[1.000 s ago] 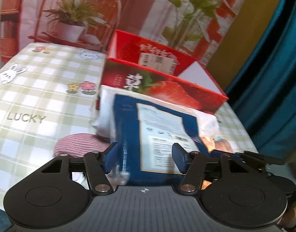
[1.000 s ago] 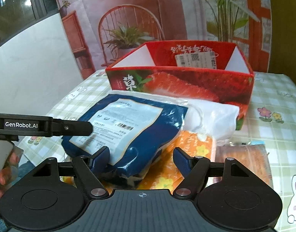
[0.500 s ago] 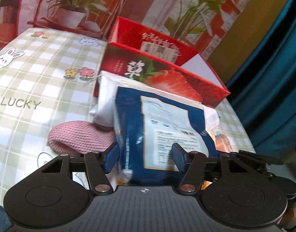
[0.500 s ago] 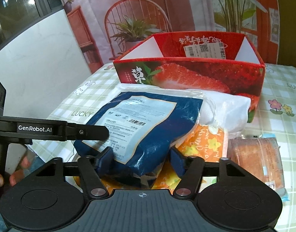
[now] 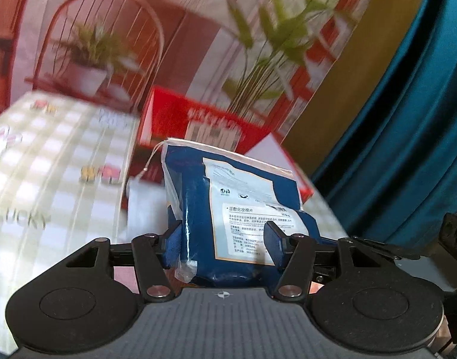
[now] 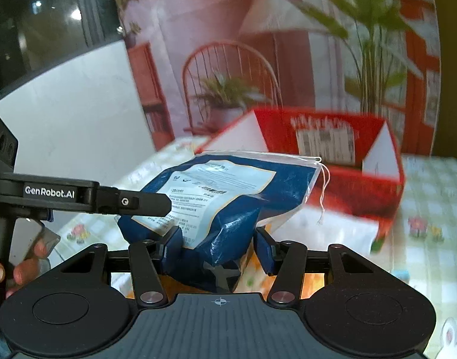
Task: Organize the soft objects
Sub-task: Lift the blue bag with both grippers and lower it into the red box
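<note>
While the left gripper (image 5: 222,240) clamps its fingers (image 5: 171,246) on one end of the blue drawstring pack of cotton pads (image 5: 237,209), the pack hangs lifted above the checked bench (image 5: 49,179), in front of the red strawberry box (image 5: 204,125). Further right, the right gripper (image 6: 218,249) takes the pack's other end, its fingers (image 6: 170,246) closing on the crumpled blue plastic between them and pressing it. Below that end an orange flowered packet (image 6: 288,278) lies on the bench, with a white bag (image 6: 333,227) against the box front.
</note>
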A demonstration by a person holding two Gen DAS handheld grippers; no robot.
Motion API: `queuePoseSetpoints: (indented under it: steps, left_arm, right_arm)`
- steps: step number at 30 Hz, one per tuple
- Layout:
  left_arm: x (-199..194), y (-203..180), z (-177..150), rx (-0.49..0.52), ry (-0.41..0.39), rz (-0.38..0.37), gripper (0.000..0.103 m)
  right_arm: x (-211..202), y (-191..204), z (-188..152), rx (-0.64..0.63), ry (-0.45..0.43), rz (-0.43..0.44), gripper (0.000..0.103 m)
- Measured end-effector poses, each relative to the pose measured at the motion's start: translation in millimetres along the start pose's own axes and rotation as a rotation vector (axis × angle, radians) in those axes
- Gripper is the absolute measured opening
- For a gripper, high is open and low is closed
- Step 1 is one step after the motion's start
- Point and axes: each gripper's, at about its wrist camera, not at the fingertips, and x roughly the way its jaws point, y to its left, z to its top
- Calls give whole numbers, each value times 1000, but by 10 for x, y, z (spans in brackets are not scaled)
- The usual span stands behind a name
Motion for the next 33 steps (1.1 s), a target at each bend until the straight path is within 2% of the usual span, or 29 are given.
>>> queuePoseSetpoints:
  steps: [4, 10, 18, 28, 33]
  left_arm:
    - [62, -131, 210, 56, -19, -3, 63]
    - [349, -259, 644, 105, -7, -39, 63]
    - [1028, -78, 1151, 4, 44, -116, 66]
    - [1855, 75, 1243, -49, 180, -43, 67]
    - [2071, 154, 1155, -73, 236, -16, 67]
  right_arm:
    - [-6, -49, 191, -34, -34, 0, 49]
    - [112, -288, 526, -91, -86, -38, 50]
    - [529, -849, 931, -80, -113, -49, 49]
    - [1268, -1309, 1075, -46, 37, -88, 49]
    - [1527, -1487, 1064, 20, 126, -102, 49]
